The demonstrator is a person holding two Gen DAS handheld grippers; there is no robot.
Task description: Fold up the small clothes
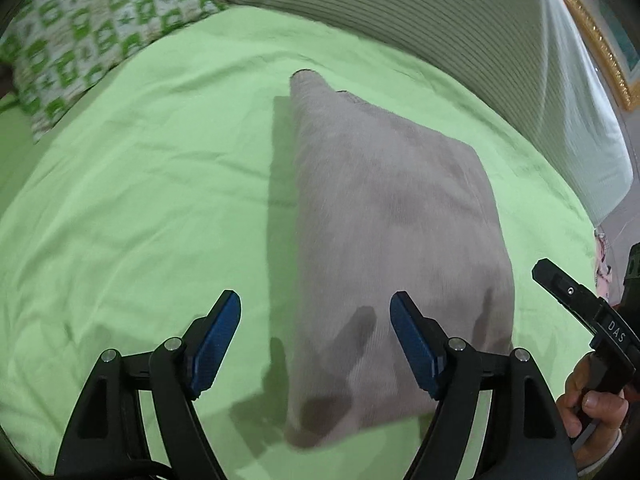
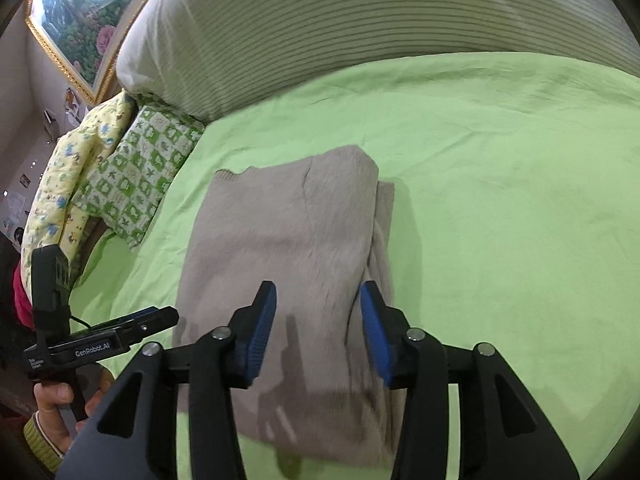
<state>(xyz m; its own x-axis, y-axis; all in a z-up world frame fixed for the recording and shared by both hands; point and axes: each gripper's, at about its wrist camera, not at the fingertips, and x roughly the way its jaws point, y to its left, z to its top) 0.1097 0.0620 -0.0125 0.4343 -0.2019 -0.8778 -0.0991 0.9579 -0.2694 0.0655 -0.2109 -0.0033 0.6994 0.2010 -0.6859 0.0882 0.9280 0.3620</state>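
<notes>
A beige knit garment (image 1: 384,220) lies folded into a long rectangle on the green bed sheet (image 1: 140,200). My left gripper (image 1: 316,308) is open and empty, hovering above the garment's near left edge. In the right wrist view the same garment (image 2: 288,240) shows with a folded layer along its right side. My right gripper (image 2: 318,300) is open and empty above the garment's near right part. The right gripper also shows at the right edge of the left wrist view (image 1: 560,284), and the left gripper shows at the left of the right wrist view (image 2: 152,320).
A green-and-white patterned pillow (image 1: 88,28) and a striped pillow (image 1: 460,40) lie at the head of the bed. A yellow floral quilt (image 2: 68,184) lies at the bed's left side. A gold-framed picture (image 2: 88,4) hangs on the wall.
</notes>
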